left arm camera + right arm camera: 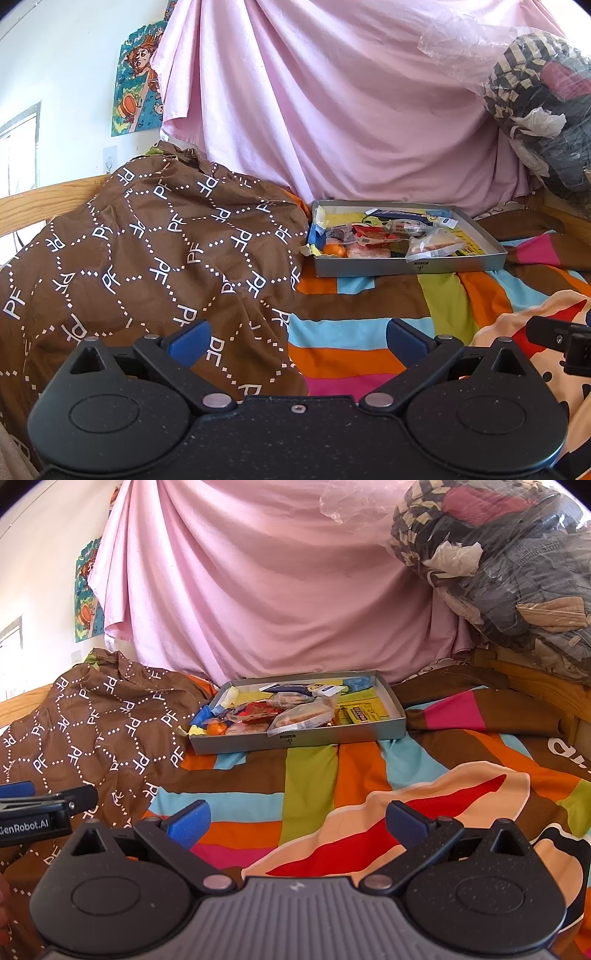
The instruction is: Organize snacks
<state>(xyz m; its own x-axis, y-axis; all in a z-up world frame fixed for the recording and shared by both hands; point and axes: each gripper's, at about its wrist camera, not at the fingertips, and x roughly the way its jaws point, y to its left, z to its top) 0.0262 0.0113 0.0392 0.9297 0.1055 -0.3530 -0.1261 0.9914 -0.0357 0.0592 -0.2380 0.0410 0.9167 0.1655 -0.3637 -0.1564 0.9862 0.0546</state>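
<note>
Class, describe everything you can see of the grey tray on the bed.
The tray is a shallow, grey, rectangular box with low upright walls, seemingly cardboard, with a small dark mark on its front wall. It lies flat on the striped bedspread, in front of the pink sheet and right of the brown cloth, which looks close to its left end. Its lining looks yellow. Wrapped snacks are heaped inside, with a small orange fruit at the front left corner. Neither gripper touches it.
</note>
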